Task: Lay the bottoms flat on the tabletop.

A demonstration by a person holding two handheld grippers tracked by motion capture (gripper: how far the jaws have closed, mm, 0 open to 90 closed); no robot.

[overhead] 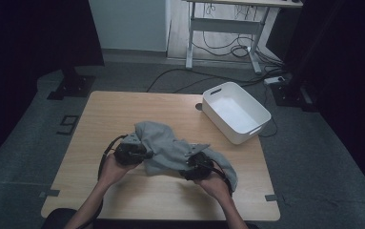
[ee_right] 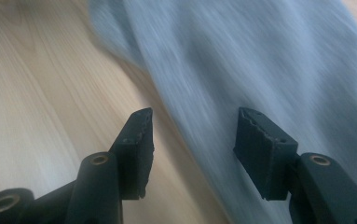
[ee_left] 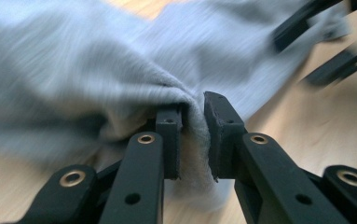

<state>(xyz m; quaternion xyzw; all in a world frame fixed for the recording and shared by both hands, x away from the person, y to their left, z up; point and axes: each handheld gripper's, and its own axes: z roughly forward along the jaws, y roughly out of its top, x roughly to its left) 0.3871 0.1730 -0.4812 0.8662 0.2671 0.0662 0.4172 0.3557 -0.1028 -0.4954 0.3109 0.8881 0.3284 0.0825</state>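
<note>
A crumpled grey cloth lies on the wooden table between my two hands. At its left side, my left gripper is partly under the fabric. Seen close in the left gripper view, the left gripper is shut on a raised fold of the grey cloth, which fills the narrow gap between its pads. My right gripper is at the cloth's right front. In its own view the right gripper stands open above the edge of the cloth, its jaws apart and gripping nothing.
An empty white bin with handle slots sits at the table's back right corner. Bare wood lies beside the cloth. Beyond the table are a dark floor, cables and a desk frame.
</note>
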